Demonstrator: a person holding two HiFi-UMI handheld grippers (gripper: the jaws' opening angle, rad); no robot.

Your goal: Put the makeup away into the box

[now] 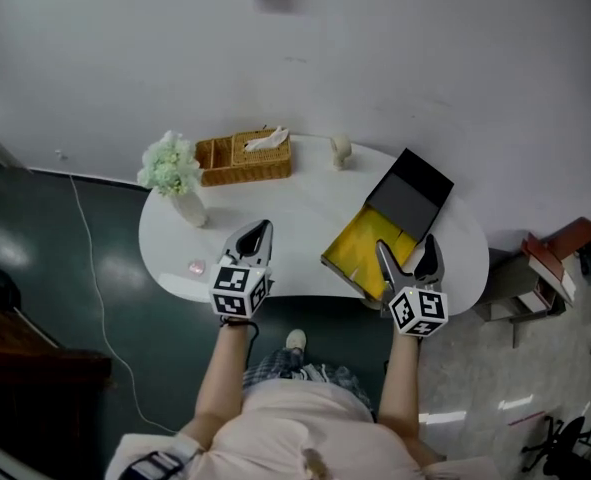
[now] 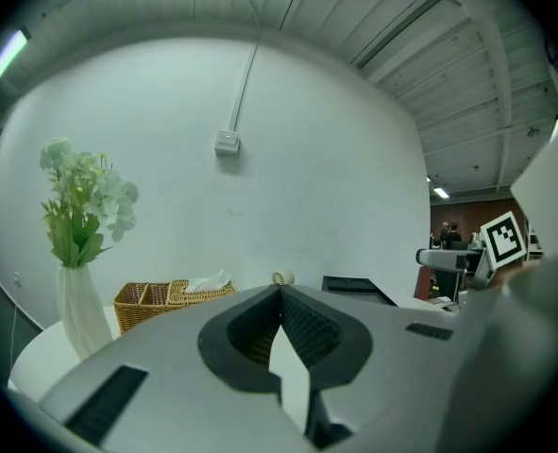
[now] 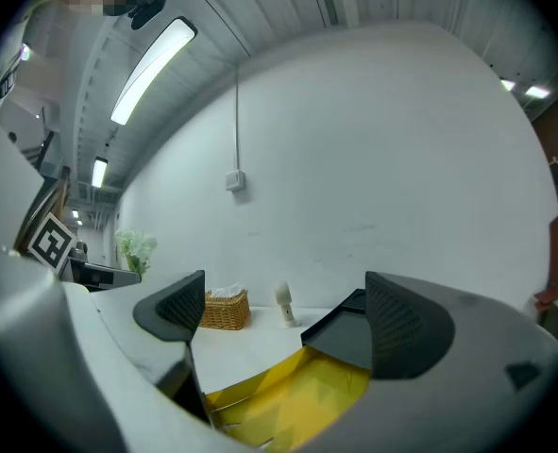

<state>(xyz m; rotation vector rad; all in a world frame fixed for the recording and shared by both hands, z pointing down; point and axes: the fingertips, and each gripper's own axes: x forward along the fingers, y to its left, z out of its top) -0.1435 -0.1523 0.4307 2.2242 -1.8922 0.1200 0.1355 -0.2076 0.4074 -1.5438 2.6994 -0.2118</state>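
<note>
An open box with a yellow lining (image 1: 363, 246) and a raised black lid (image 1: 413, 190) sits at the right of the white table (image 1: 295, 218). My right gripper (image 1: 407, 254) hovers open over the box's near edge, with nothing between its fingers. In the right gripper view the yellow lining (image 3: 288, 399) lies just below the open gripper (image 3: 288, 314). My left gripper (image 1: 258, 232) is shut and empty above the table's front middle. In the left gripper view the gripper's (image 2: 279, 289) jaws meet. A small pink item (image 1: 196, 266) lies near the table's front left edge.
A wicker basket (image 1: 245, 158) holding tissues stands at the back. A white vase of pale flowers (image 1: 175, 173) is at the back left. A small white figure-like object (image 1: 340, 150) stands at the back middle. Books and clutter (image 1: 555, 253) sit off the table's right end.
</note>
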